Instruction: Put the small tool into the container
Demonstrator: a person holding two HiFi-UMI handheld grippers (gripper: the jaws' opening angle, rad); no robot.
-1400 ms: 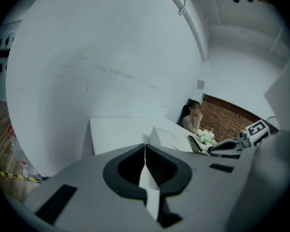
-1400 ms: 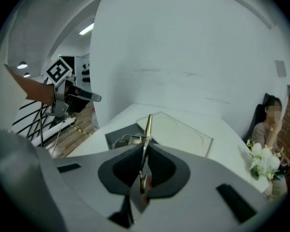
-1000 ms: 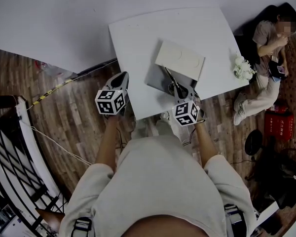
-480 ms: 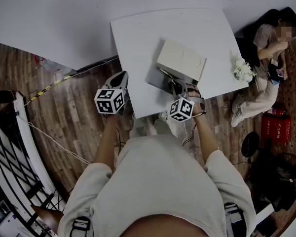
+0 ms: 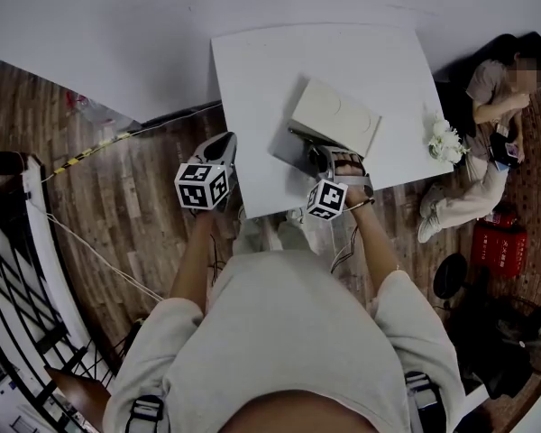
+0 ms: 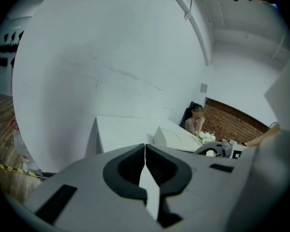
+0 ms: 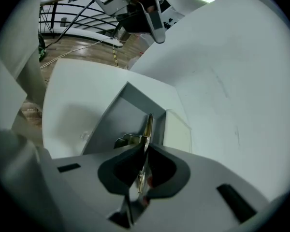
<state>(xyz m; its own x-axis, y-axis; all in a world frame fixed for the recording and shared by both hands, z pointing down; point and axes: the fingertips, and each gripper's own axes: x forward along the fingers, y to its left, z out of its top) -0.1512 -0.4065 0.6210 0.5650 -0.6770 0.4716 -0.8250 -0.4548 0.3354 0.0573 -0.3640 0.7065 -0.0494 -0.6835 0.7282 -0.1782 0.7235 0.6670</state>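
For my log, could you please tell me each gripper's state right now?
Left gripper: closed, holding nothing.
Right gripper: closed on the small tool, which points into the open container.

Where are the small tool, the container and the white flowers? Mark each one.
small tool (image 7: 148, 125), right gripper view, on its protruding metal tip.
container (image 7: 111, 122), right gripper view, on its bare grey inner floor.
white flowers (image 5: 445, 140), head view, on the middle of the bunch.
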